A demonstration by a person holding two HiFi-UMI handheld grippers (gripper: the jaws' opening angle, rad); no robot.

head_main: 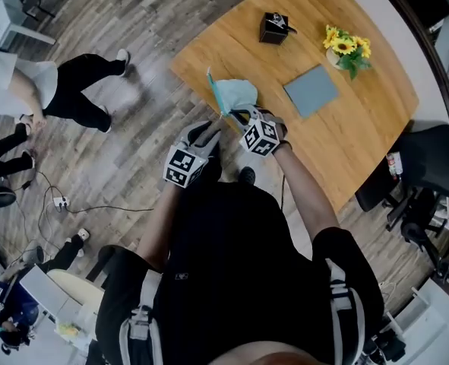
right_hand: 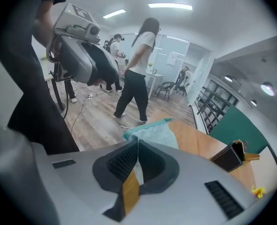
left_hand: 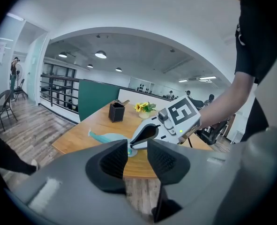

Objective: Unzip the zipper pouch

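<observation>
Right gripper [right_hand: 137, 142] grips pouch [right_hand: 154, 134], extending away.

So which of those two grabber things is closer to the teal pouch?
The right. The right gripper is shut on the teal pouch at the table edge. The left gripper is open and empty, beside the right one, just short of the pouch.

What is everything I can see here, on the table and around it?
table: one, wooden, centre.
zipper pouch: one, teal, table's near edge.
pen holder: one, black, table's far side.
sunflowers: one bunch, yellow, right of pen holder.
pad: one, grey-blue, mid-table.
office chairs: at least two, black, right of table.
bystanders: several, dark trousers, floor at left.
left gripper: one, grey, open, empty.
right gripper: one, grey, shut on zipper pouch.
</observation>
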